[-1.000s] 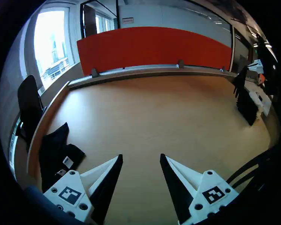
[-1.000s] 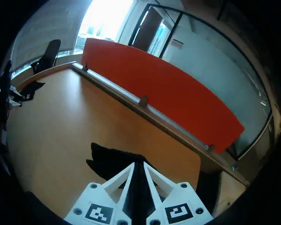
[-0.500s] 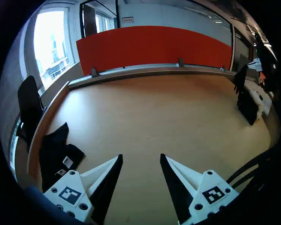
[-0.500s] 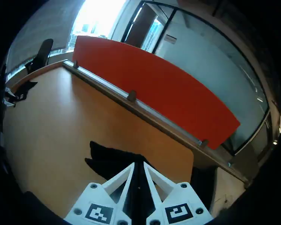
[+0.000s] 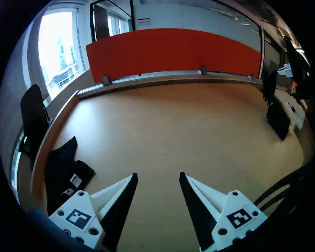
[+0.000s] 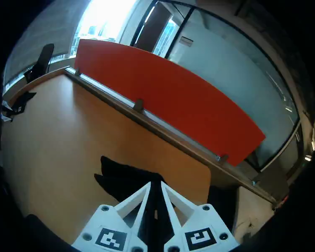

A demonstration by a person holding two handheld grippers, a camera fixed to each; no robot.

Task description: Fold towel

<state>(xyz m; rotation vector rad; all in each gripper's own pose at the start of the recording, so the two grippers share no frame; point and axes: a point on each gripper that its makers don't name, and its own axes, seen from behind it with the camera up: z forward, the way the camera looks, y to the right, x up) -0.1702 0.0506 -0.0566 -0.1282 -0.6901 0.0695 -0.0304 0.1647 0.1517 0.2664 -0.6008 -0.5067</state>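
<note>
Left claw (image 5: 157, 174) is wide open and empty above the bare counter (image 5: 178, 126). Right claw (image 6: 156, 185) is closed to a slit on the black towel (image 6: 117, 178), which lies bunched at the counter's right end. No fold is visible; spreading and all folds are judged outstanding.

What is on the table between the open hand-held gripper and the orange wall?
Nothing: in the left gripper view, just bare wooden table lies between the left hand-held gripper and the orange divider.
</note>
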